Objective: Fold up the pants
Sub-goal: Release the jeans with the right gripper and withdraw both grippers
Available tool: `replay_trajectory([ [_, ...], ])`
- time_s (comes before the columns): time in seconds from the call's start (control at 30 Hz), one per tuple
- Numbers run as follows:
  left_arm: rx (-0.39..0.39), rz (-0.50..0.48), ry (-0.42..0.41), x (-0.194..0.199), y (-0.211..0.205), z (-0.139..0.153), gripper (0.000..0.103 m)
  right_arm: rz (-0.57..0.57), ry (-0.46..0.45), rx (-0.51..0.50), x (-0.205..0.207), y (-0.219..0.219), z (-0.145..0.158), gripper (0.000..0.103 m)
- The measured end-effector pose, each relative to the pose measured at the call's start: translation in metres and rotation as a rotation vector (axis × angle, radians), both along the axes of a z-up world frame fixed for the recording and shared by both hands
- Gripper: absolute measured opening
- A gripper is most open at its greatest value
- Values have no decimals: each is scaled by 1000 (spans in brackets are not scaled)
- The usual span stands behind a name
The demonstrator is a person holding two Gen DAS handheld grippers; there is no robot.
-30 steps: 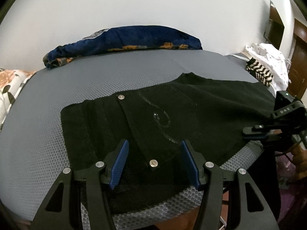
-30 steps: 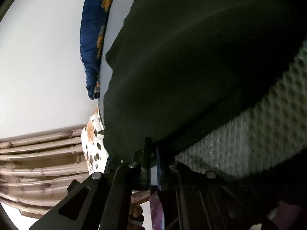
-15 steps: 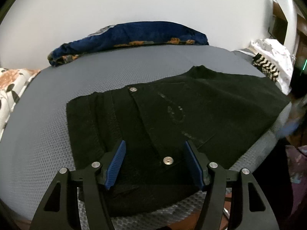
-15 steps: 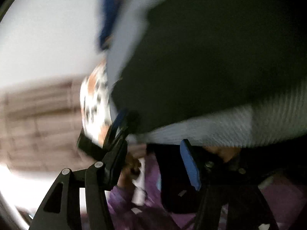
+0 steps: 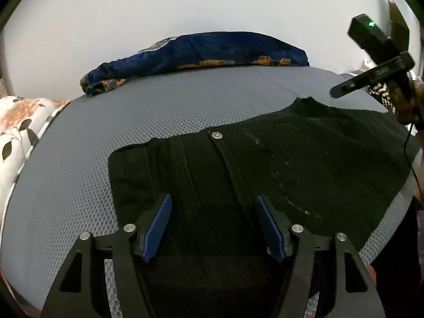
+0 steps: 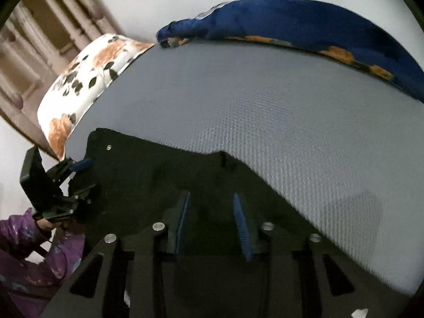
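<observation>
1. Left gripper (image 5: 212, 222) hangs over the waist end of the black pants (image 5: 265, 175). Its blue pads (image 5: 156, 225) stand wide apart and press on nothing; the cloth lies flat under them.
2. Right gripper (image 6: 212, 222) hovers over the other part of the pants (image 6: 159, 185). Its jaws are closing, and nothing sits between them but air above the dark cloth.
3. The pants lie on the gray mattress (image 5: 132, 122), close to its near edge. In the left wrist view the waist end with the silver button (image 5: 216, 135) is on the left side, and the cloth runs toward the mattress's right edge. So the long way of the pants goes left to right, along the near edge. They already look folded over, judging from the neat short shape.
4. One thing that could go wrong: the left gripper may pinch only the top layer, since its pads sit on flat cloth, and the fold would pull open.
5. Another: the right gripper may shut before it reaches the cloth and grab nothing.
6. The near edge of the pants sits right at the mattress edge, so a tug that way could drag them off.
7. The blue blanket (image 5: 196, 53) at the far edge is well apart and should not get in the way.
</observation>
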State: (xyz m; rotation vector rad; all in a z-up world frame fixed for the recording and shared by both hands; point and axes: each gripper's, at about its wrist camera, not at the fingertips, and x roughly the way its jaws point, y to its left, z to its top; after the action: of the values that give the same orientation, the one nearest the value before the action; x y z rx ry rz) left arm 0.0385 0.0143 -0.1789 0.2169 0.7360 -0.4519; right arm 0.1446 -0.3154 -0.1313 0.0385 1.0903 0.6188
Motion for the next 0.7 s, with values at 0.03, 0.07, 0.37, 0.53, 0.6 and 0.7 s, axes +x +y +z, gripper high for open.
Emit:
replay_trajectory([
  [0.03,-1,5,1,0,0,1,67,11,-9,3,0,-4,-3,32],
  [0.07,0,10,-2,0,0,3,67,29,-13,11,0,-6,-5,32],
  [0.37,-44,133,-59,-6,26,37,67,231,32,-83,17,27,-34,32],
  [0.53,-11,214,-61,3,47,41,69,242,10,-127,23,39,-41,20],
  [0.6,5,244,-54,7,55,39,69,244,-34,-150,17,41,-38,16],
  [0.7,22,277,-55,12,65,35,72,172,-67,-133,14,37,-33,7],
])
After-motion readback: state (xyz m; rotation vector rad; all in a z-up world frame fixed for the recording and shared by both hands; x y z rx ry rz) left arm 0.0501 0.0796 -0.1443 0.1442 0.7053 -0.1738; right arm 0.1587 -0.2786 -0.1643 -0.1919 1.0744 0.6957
